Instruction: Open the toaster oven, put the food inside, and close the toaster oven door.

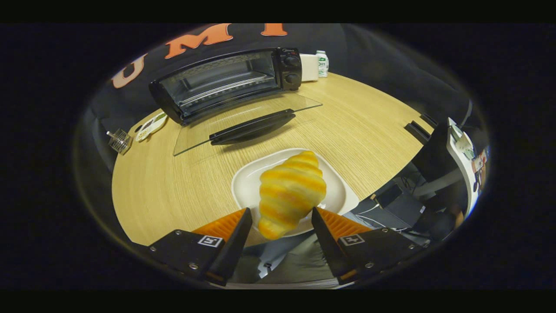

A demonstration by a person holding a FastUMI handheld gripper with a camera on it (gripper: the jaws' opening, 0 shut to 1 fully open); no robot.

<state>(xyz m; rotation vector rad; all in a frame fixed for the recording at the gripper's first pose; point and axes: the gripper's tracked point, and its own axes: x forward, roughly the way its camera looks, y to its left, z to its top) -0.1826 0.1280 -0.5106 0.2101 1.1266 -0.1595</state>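
Reaching for the croissant (292, 191) on its white plate (247, 184) at lower centre, tongs (281, 217) spread wide either side, not gripping yet, so next comes a squeeze, then toaster oven (226, 82), door (247, 121) already down, upper left.

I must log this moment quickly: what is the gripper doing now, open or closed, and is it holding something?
Gripper: open, jaws on either side of the croissant on the white plate, not pressing it; holding nothing.
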